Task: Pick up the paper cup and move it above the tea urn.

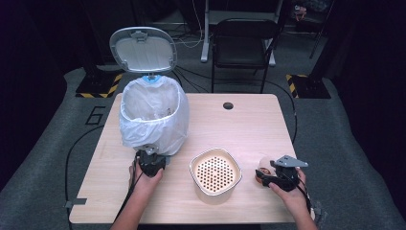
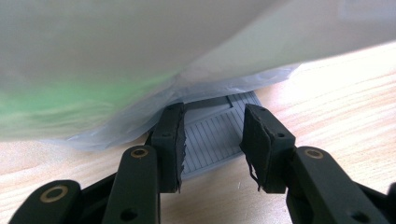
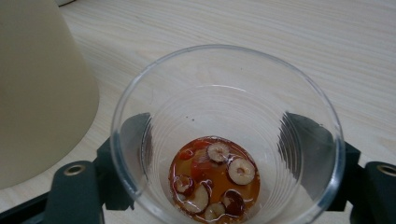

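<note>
Table [image 1: 258, 120] fills the centre of the high view. Bin [image 1: 152, 115], white-lined with its lid up, stands at upper left. Cream strainer [image 1: 215, 175] sits at lower centre. Left gripper [image 1: 151, 162], below the bin, has its jaws parted either side of the grey pedal [image 2: 219, 135], not gripping it. Right gripper [image 1: 268, 178], at lower right, clasps a clear cup [image 3: 228, 140] holding amber liquid and sliced red fruit [image 3: 215, 179]
</note>
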`<state>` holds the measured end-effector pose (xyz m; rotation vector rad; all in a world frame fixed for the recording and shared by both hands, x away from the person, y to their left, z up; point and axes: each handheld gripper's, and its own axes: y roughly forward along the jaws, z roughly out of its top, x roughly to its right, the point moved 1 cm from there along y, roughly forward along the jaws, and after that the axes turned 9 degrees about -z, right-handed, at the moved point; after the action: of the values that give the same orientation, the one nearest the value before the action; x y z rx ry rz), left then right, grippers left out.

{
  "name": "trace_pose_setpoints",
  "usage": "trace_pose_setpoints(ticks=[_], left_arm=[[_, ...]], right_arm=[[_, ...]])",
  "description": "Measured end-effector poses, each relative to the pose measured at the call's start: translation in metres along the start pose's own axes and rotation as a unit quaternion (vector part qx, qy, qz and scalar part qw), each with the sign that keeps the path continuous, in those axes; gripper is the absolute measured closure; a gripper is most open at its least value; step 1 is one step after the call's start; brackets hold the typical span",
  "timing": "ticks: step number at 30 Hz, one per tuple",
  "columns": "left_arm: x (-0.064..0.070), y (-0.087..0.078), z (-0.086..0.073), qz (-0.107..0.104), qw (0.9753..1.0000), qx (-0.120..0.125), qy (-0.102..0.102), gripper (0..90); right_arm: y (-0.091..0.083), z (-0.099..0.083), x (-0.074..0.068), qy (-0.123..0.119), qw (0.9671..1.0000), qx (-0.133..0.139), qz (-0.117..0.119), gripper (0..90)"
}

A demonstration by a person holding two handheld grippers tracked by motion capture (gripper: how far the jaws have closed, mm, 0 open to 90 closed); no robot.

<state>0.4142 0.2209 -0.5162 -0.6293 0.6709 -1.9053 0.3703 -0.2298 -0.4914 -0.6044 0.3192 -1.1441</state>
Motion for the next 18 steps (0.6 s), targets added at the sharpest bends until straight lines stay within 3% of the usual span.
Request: trace_pose_setpoints(ticks=[18], left_arm=[[0.0, 0.0, 0.0, -0.001, 1.0, -0.003, 0.002, 59.0]], right_arm=[[-0.003, 0.017, 0.0, -0.004, 0.9998, 0.017, 0.009, 26.2]])
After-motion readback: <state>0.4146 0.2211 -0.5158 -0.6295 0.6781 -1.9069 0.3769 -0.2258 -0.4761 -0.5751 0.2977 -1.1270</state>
